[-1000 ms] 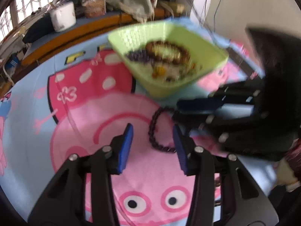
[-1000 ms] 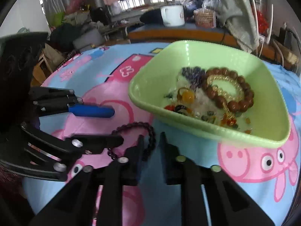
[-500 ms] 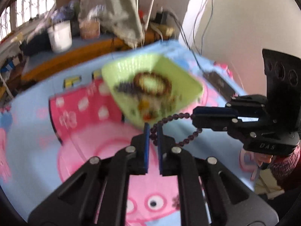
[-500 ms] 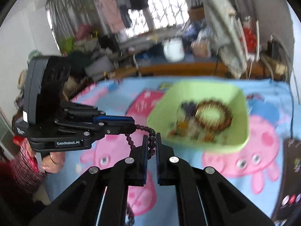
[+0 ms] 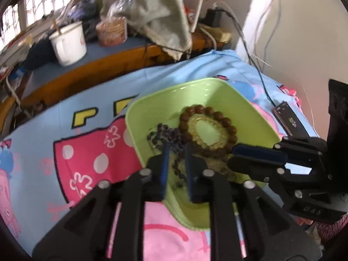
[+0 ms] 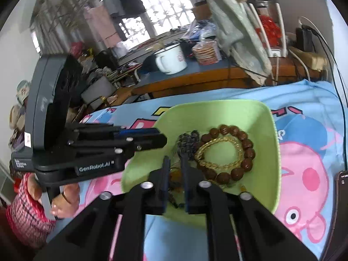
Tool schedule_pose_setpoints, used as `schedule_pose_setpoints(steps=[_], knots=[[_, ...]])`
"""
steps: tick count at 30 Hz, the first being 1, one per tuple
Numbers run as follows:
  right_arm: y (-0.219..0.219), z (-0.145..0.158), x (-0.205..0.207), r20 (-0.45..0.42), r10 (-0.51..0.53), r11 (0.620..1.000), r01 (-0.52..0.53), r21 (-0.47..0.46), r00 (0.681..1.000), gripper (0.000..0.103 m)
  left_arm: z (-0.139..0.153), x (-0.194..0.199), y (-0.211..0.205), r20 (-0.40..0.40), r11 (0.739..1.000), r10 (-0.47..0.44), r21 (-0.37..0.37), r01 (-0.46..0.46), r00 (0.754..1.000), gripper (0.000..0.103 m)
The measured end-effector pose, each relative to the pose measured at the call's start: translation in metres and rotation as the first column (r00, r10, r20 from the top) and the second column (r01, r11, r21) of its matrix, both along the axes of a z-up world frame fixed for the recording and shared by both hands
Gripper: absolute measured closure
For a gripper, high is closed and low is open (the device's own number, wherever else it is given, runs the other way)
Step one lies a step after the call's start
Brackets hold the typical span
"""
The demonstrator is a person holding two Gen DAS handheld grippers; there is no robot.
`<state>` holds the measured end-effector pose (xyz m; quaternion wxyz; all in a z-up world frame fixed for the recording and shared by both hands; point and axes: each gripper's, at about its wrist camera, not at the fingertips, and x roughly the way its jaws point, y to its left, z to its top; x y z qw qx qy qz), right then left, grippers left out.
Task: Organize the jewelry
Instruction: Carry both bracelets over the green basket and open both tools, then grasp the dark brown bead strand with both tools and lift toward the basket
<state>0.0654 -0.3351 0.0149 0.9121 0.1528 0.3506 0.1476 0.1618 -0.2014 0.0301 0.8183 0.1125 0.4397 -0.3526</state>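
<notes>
- Since half a second earlier, both grippers had carried the dark bead bracelet point(image 5: 177, 169) from above the cartoon cloth point(image 5: 91, 152) to over the green bowl point(image 5: 217, 91); both sets of jaws, pinched nearly together then, now stood a narrow gap apart.
- We noted the left gripper point(image 5: 175, 152) parted slightly, with dark beads showing in the gap below its tips. Whether the pads touched the strand we could not tell; it looked released or about to be.
- We noted the right gripper point(image 6: 175, 163) parted by a similar gap, hovering over the bowl's near half. Nothing was clearly pinched; small amber and dark pieces showed between the fingers.
- We judged the two-handed hold served to keep the loop stretched and off the cloth, and that both tips sat low inside the rim so the strand would fall among the other jewelry, not outside.
- Already in the bowl: a brown wooden bead bracelet point(image 6: 230, 152) ringed around a yellow crystal bracelet point(image 6: 217, 152), with a heap of dark beads point(image 6: 188, 143) beside them.
- Hidden or unclear: both grippers covered the bowl's near wall and floor, so the strand's full course was unseen; motion blur softened the left view; the dropped strand was hard to tell from the heap.
- A black phone point(image 5: 289, 119) lay on the cloth beyond the bowl, partly cut off by the right gripper's body.
</notes>
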Motion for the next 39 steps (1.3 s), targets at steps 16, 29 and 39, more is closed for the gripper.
schedule_pose_setpoints(steps=[16, 29, 39], knots=[[0.017, -0.009, -0.145, -0.030, 0.088, 0.996, -0.088, 0.011, 0.996, 0.097, -0.004, -0.128, 0.097, -0.057, 0.985, -0.141, -0.111, 0.134, 0.988, 0.059], [0.070, -0.035, -0.166, -0.084, 0.123, 0.979, -0.135, -0.150, 0.989, 0.103, -0.046, -0.181, 0.092, -0.077, 0.988, -0.155, -0.005, 0.155, 0.985, 0.059], [0.086, -0.047, -0.155, -0.094, 0.163, 0.960, -0.180, -0.213, 0.982, 0.103, -0.049, -0.196, 0.083, -0.032, 0.983, -0.180, 0.043, 0.181, 0.983, 0.094]])
